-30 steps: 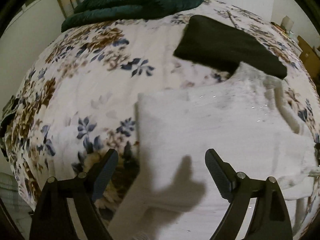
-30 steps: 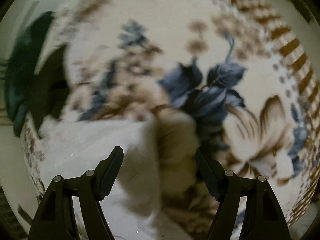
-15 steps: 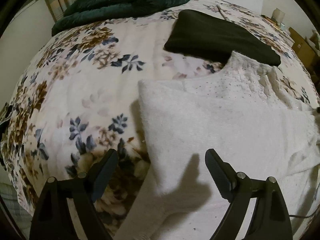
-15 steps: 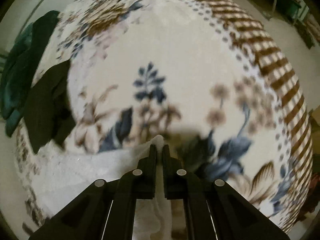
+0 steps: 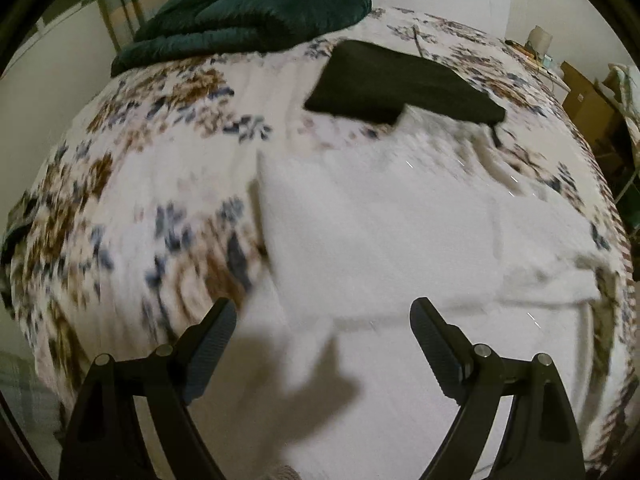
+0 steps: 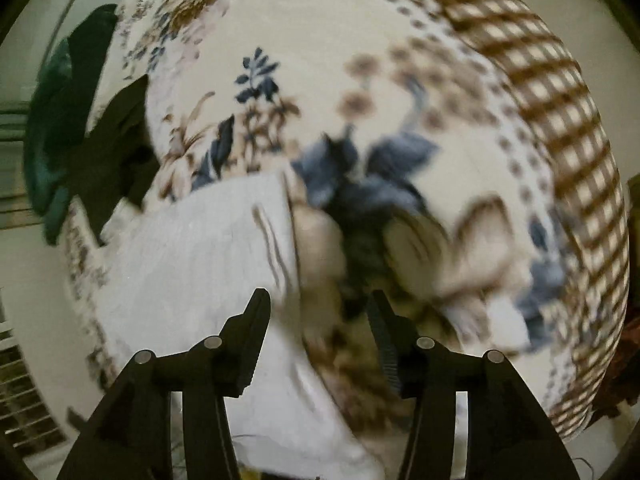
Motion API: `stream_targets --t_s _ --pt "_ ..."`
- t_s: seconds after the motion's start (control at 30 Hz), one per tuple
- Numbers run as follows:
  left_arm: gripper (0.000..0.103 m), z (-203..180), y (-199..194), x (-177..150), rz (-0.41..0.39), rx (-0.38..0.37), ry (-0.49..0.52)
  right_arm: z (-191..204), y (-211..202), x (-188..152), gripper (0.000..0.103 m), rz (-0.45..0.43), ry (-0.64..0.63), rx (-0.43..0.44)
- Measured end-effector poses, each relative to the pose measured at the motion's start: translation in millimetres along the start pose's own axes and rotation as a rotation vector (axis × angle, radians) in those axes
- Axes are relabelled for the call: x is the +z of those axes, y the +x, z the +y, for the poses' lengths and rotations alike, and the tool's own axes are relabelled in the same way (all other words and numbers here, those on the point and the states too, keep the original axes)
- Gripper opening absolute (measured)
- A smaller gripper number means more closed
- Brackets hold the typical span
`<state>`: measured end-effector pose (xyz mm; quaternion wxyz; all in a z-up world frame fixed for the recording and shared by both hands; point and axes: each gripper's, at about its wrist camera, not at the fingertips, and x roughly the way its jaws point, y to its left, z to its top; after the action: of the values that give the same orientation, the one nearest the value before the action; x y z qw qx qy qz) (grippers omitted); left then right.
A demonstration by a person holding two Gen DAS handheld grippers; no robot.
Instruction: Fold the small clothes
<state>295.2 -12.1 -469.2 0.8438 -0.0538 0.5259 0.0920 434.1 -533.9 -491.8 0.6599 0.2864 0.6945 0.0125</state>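
Note:
A white knitted garment (image 5: pixel 392 232) lies spread on the floral bedspread (image 5: pixel 152 168), partly folded over itself. My left gripper (image 5: pixel 324 320) is open and empty, hovering above the garment's near left part. In the right wrist view the garment's edge (image 6: pixel 208 256) lies on the bedspread (image 6: pixel 360 80). My right gripper (image 6: pixel 316 312) is open and empty just over that edge. Both views are blurred by motion.
A folded black garment (image 5: pixel 396 80) lies beyond the white one, also visible in the right wrist view (image 6: pixel 116 148). A dark green quilt (image 5: pixel 248 12) is heaped at the head of the bed. Boxes (image 5: pixel 588 100) stand at the right. The bedspread's checked border (image 6: pixel 560 100) marks its edge.
My right gripper was shut on the white garment's edge half a second ago and has since opened and let it go. The left gripper stays open and has shifted a little.

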Motion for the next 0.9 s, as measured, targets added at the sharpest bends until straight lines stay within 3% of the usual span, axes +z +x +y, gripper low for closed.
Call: stream_targets --t_s 0.1,0.13,0.2,0.37,0.67,0.7,0.73,0.8,0.9 --pt "0.089 -25.0 -13.8 -30.4 0.039 0.015 -0.044 -21.3 -10.5 -8.8 0.06 0.037 -0.019 0.091" --pt "0.094 -37.0 -16.7 -46.0 0.072 0.017 -0.074 -25.2 -9.1 -6.4 0.06 0.053 -0.036 0.116" --pt "0.102 -60.2 -17.4 -74.9 0.139 0.03 -0.131 -30.5 2.1 3.6 0.06 0.089 -0.072 0.147" --pt "0.102 -106.0 -15.9 -127.3 0.218 0.061 -0.235 -29.3 41.3 42.4 0.06 0.158 -0.12 0.242" --pt "0.102 -167.6 -22.7 -190.8 0.267 0.131 -0.158 5.9 124.4 93.9 0.059 0.248 -0.108 0.304" --pt "0.102 -174.2 -23.1 -196.3 0.275 0.132 -0.141 8.9 127.6 94.7 0.041 0.243 -0.106 0.298" --pt "0.102 -178.4 -23.2 -200.2 0.279 0.132 -0.13 14.2 128.8 94.3 0.011 0.236 -0.125 0.289" --pt "0.102 -189.7 -24.2 -209.1 0.293 0.125 -0.109 32.5 127.3 89.3 0.011 0.231 -0.232 0.227" --pt "0.102 -203.5 -26.7 -219.9 0.306 0.115 -0.081 49.2 104.0 86.3 0.008 0.152 -0.325 0.14"
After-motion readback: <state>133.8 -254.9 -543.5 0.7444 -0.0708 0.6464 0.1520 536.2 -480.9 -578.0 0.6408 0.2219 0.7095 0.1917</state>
